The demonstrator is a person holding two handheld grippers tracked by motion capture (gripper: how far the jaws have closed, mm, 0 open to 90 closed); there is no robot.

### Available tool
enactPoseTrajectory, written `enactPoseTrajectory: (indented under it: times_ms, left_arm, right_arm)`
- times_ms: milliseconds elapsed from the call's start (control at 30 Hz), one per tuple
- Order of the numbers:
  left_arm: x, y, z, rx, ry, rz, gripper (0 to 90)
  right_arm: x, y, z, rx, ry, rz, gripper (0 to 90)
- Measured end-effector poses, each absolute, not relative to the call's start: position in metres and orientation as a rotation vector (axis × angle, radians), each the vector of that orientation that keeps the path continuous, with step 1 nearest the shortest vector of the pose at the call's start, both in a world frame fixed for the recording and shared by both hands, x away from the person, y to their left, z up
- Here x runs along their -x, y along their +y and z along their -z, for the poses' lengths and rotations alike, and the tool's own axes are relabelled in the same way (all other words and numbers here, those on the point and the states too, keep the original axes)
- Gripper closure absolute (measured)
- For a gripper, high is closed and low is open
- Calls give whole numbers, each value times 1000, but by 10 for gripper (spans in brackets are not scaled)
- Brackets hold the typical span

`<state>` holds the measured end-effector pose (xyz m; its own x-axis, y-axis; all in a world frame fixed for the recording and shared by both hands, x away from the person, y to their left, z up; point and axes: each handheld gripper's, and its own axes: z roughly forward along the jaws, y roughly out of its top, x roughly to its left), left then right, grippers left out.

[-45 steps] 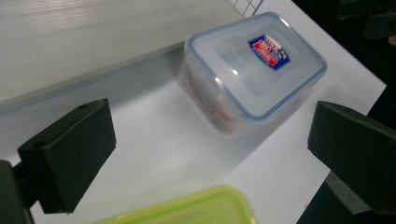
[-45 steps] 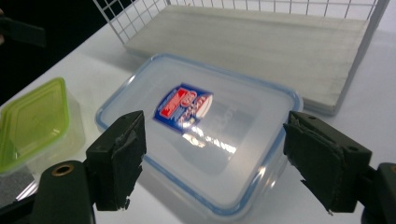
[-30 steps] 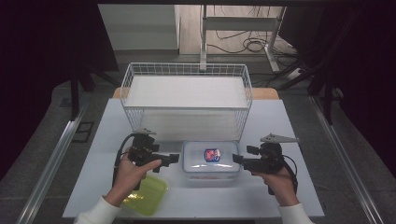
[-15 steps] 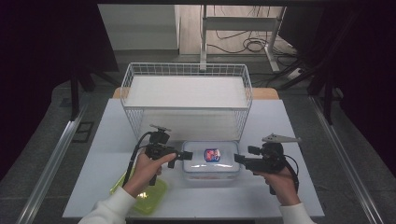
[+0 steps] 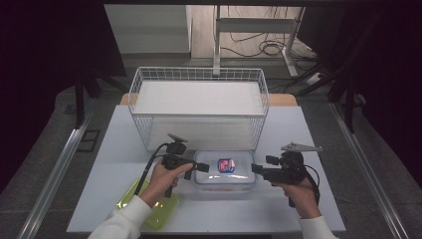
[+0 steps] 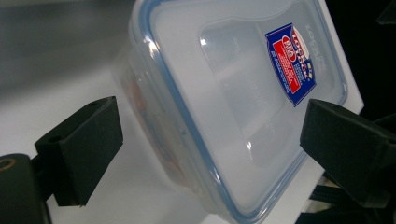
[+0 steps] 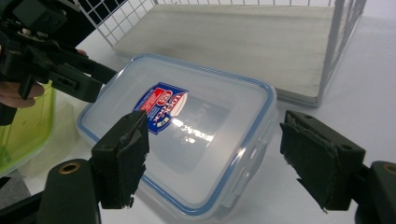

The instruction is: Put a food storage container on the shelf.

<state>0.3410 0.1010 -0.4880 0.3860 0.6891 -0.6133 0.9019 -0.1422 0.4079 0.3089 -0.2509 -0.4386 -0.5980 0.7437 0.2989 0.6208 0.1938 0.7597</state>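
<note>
White tabletop fills the middle of the high view, dark floor and cables around it, with a wire basket standing at twelve o'clock. Just before the basket, at the table's centre, lies the clear lidded container with a red-and-blue label; the left gripper meets its nine o'clock end and the right gripper its three o'clock end, a likely stance for bracing or lifting the box from both sides at once. A green tray sits at seven o'clock under the left forearm. In the left gripper view the tongs stand well apart, one pad at nine o'clock over bare table and one at three o'clock, straddling the container's blue-sealed rim without touching it. In the right gripper view the jaws are likewise spread wide, framing the near corner of the container where a lid clasp shows, perhaps the thing aimed at; the left gripper waits at ten o'clock, beside the green tray, and the basket's wooden floor lies beyond.
</note>
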Motion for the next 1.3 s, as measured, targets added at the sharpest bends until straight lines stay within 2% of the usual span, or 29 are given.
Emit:
enactPoseTrajectory:
  times_ms: [267,500,967,1133,1300]
  left_arm:
    - [-347,98,496,-1918,1365,399,78]
    - [-349,96,501,-1914,1376,440,134]
    - [-348,97,498,-1906,1376,446,211]
    - [-348,98,497,-1902,1371,432,236]
    - [-348,97,497,-1897,1375,423,237]
  right_arm:
    - [-310,-255,438,-1346,2300,-1373,236]
    - [-313,-257,442,-1364,2297,-1368,235]
    - [-351,-248,478,-1575,2481,-1397,179]
    - [-358,-248,492,-1644,2533,-1403,181]
    - [-361,-248,500,-1731,2579,-1455,230]
